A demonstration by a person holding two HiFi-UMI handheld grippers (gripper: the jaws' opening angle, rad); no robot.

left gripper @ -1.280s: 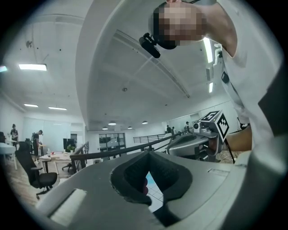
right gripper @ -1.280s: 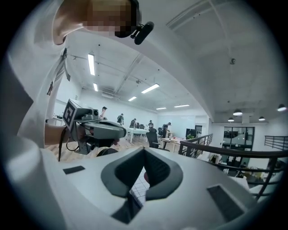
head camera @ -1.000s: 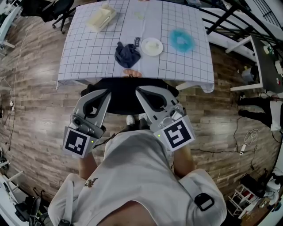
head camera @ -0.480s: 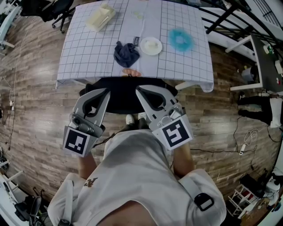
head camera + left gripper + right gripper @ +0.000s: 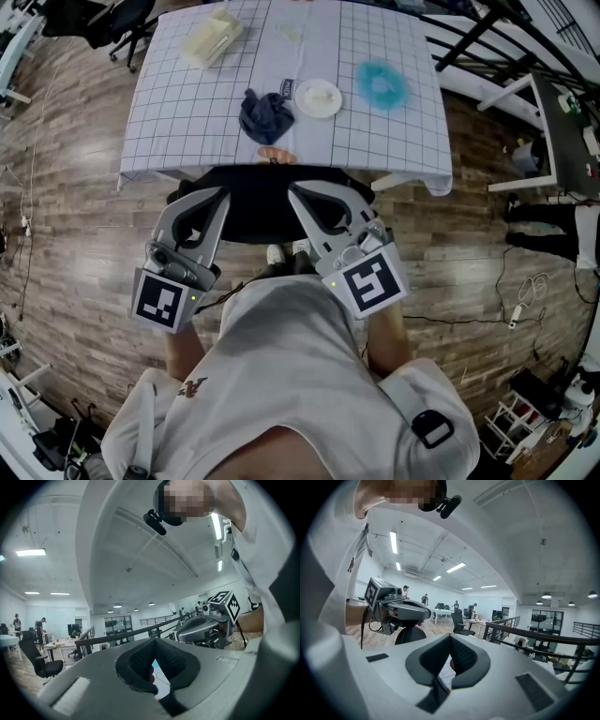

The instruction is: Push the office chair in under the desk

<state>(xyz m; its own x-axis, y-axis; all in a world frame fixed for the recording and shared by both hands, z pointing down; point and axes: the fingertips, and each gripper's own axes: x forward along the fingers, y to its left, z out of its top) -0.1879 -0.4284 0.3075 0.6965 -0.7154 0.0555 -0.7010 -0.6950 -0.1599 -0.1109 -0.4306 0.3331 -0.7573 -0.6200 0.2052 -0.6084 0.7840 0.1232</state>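
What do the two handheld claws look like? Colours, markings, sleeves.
Left claw and right claw: grey moulded bodies, black textured pads inside. Each carries a marker cube with black-and-white squares and a small green light. Person wears a white short-sleeved shirt.

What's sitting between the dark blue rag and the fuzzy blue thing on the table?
A round white plate lies between the dark blue rag and the fuzzy blue thing, in the head view.
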